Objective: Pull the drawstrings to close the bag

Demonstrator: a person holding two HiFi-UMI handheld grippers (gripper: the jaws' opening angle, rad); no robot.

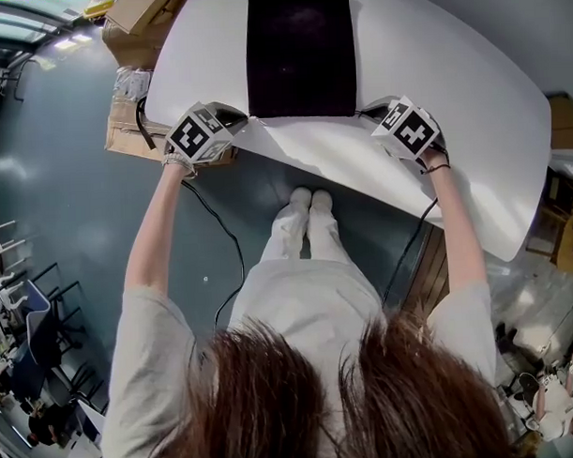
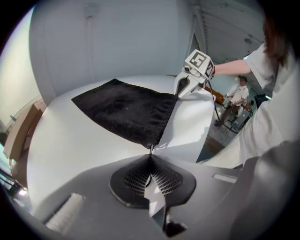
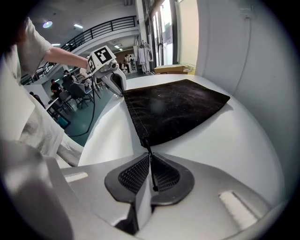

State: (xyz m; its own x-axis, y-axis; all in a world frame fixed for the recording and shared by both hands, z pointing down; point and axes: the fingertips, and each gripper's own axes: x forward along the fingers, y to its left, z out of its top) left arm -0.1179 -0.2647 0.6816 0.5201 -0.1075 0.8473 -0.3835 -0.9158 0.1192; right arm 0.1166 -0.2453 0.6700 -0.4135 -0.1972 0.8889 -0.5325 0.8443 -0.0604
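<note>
**Bag (image 1: pixel 299 54) caught by its cords at both near corners**

The black drawstring bag lies flat on the white table (image 1: pixel 451 95), directly ahead of both grippers, and its hemmed mouth edge runs straight from one gripper to the other.

The left gripper (image 2: pixel 151 157) has its jaws pressed together on the left drawstring (image 2: pixel 150 149), a short thin cord that comes out of the bag's corner right at the jaw tips. From this gripper the cloth spreads ahead and to the left. The hem leads ahead and to the right, up to the other gripper at its far end.

The right gripper (image 3: pixel 150 159) mirrors this. Its jaws stand narrow, the pads closed on the right drawstring (image 3: pixel 151 168), which runs from the bag's corner at the tips down between the pads. From here the cloth fans ahead and to the right, and the hem leads ahead-left to the left gripper.

Both grippers point steeply down at the table's near edge, one at each near corner of the bag. Cardboard boxes (image 1: pixel 133 135) sit beyond the left gripper's outer side, below the table edge.
</note>
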